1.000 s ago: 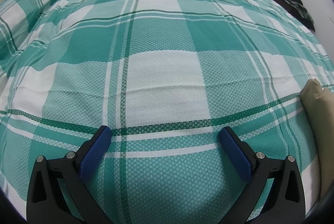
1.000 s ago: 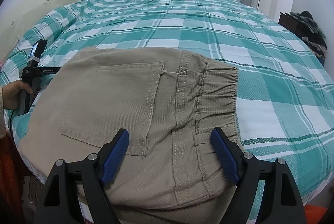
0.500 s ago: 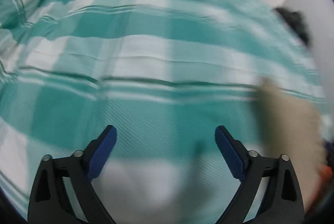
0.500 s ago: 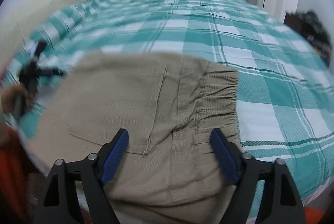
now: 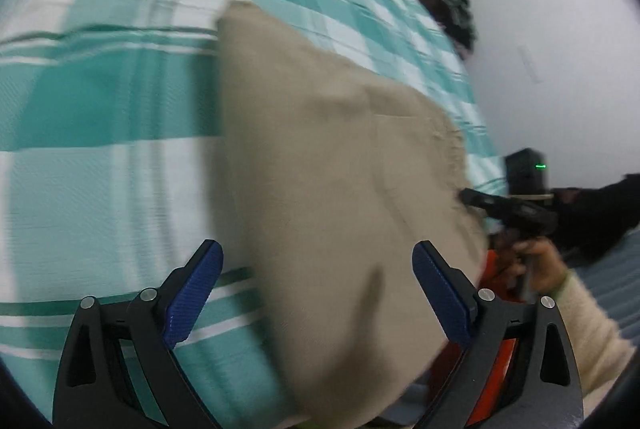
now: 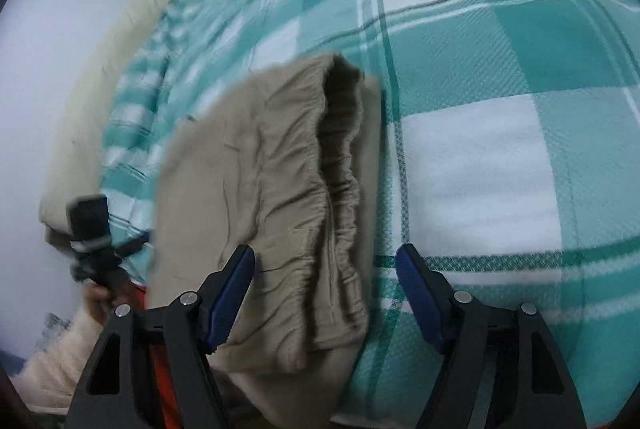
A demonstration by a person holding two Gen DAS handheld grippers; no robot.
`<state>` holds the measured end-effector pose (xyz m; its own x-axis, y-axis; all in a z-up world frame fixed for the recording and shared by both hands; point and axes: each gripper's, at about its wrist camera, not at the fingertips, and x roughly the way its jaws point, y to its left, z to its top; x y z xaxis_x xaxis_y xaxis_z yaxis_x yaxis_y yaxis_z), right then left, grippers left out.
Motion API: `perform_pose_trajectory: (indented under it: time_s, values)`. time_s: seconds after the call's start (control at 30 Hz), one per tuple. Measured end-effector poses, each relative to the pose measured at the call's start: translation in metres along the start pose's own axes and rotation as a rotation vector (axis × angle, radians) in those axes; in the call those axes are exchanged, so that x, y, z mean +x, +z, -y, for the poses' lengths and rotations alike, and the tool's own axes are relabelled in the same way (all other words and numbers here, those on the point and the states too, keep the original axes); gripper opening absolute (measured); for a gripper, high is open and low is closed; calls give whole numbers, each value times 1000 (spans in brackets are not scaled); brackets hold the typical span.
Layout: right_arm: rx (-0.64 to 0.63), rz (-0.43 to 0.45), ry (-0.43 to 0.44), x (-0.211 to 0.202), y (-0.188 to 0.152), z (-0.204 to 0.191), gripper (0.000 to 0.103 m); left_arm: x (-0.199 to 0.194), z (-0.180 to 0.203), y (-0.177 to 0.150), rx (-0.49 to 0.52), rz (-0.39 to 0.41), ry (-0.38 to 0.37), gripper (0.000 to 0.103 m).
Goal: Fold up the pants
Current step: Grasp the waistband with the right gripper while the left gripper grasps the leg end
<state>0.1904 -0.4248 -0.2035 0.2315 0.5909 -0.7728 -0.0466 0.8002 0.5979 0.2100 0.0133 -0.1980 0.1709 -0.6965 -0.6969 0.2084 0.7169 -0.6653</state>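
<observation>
The pants (image 5: pixel 328 181), beige and folded, are laid on the bed (image 5: pixel 100 101) near its edge, over the green-and-white checked cover. In the right wrist view the gathered elastic waistband (image 6: pixel 340 189) is seen turned toward the middle of the bed, with a flat layer of the pants underneath it.

The left gripper (image 5: pixel 316 293) is held above the pants with its jaws spread wide; its jaws have just been closing a little, and nothing is pinched, the cloth lying below and between the blue fingers (image 5: pixel 192 293) without being pressed. The right gripper (image 6: pixel 324 297) is held over the waistband end of the pants, jaws apart; these too have just been closing slightly, and the pants are seen between the fingers (image 6: pixel 232 297), but no pad is pressed on the cloth.

Beside the pants, at the bed edge, a hand (image 5: pixel 540 265) in a cream sleeve (image 5: pixel 592 329) is seen on the other gripper's handle. A cream pillow (image 6: pixel 100 89) is seen at the wall side of the bed. Both views are blurred.
</observation>
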Motion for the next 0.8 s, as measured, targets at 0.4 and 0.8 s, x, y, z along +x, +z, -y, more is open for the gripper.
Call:
perform_pose_trajectory:
  time_s: [0.4,0.8]
  values:
    - [-300,43,-181,-2,-6,-84,42,-10,54,7,53,10,181,13]
    - [-483,264,-50,-31,103,-197,38,-98,66,130,159,265,298,13]
